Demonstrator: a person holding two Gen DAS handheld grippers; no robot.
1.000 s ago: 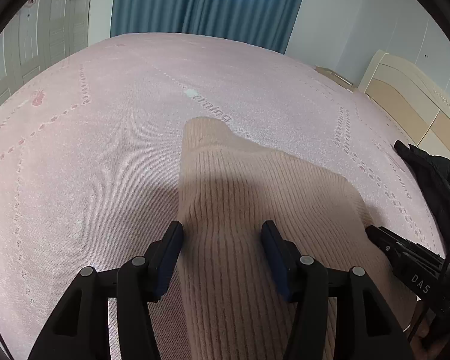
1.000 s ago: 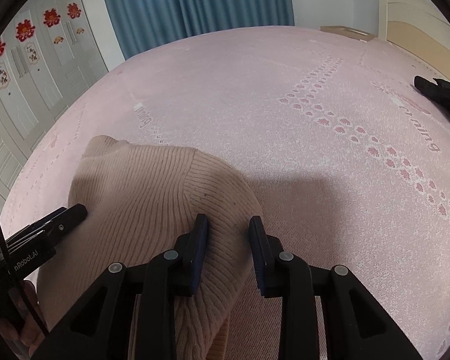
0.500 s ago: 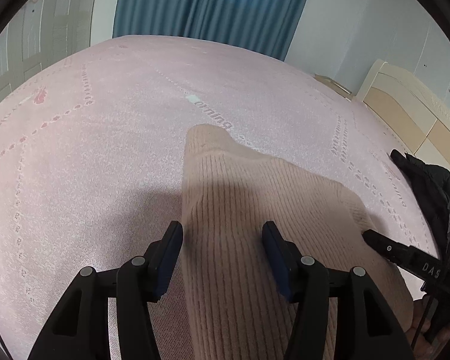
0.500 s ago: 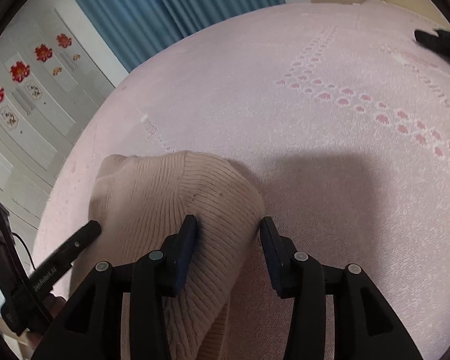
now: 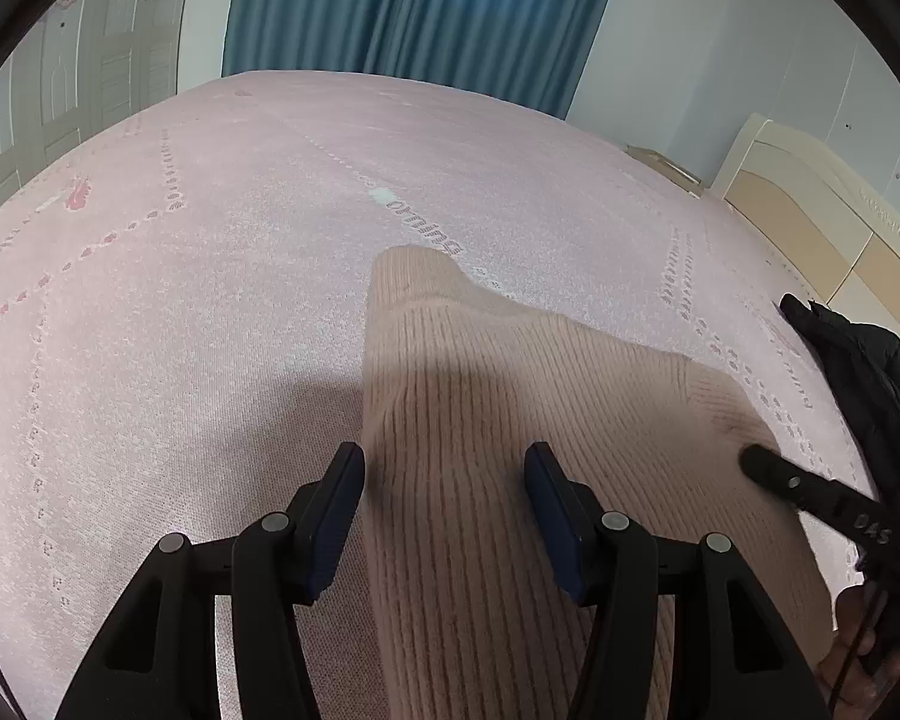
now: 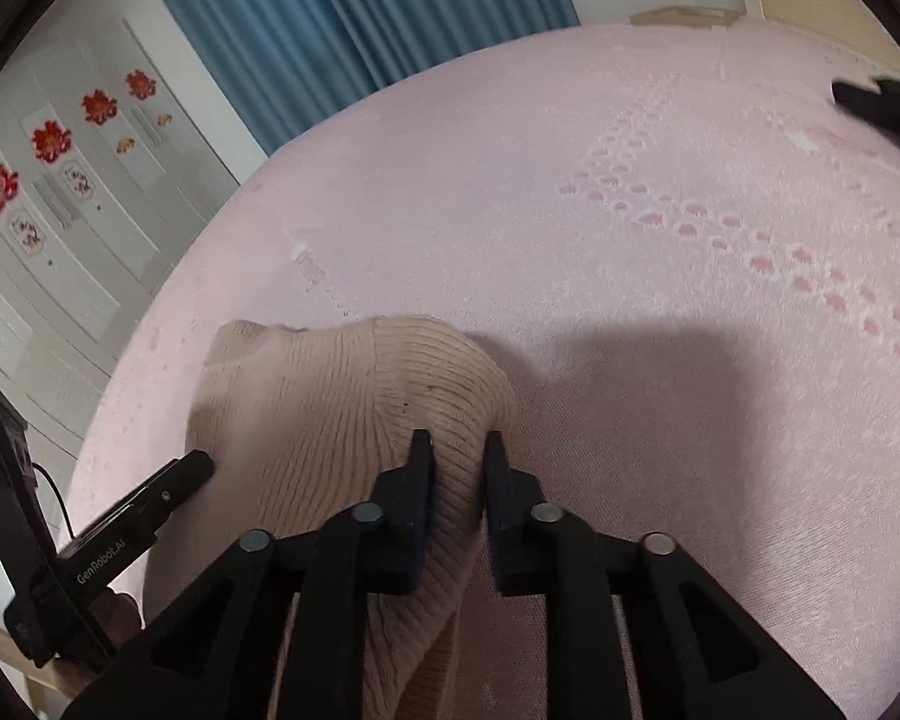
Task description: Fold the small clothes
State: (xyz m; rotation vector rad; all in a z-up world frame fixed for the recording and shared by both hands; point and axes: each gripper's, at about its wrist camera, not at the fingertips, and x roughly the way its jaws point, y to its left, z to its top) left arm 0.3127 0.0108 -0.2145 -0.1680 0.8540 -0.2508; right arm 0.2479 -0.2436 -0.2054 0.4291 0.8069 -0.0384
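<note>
A beige ribbed knit sweater lies on the pink bed cover, its collar pointing away. My left gripper stands open over the sweater's left edge, and the knit runs between its blue pads without being pinched. In the right wrist view my right gripper sits at the right edge of the sweater. Its jaws are closing, and a raised fold of knit is squeezed between the pads. Each gripper's black finger shows in the other view: the right one and the left one.
A black garment lies at the bed's right side, also visible in the right wrist view. A cream headboard stands beyond it. Blue curtains hang at the far end and a white wardrobe stands left.
My right gripper's jaws widened, then narrowed onto the sweater's right edge, bunching the knit upward, and the wrist rolled a little. The left gripper kept still.
</note>
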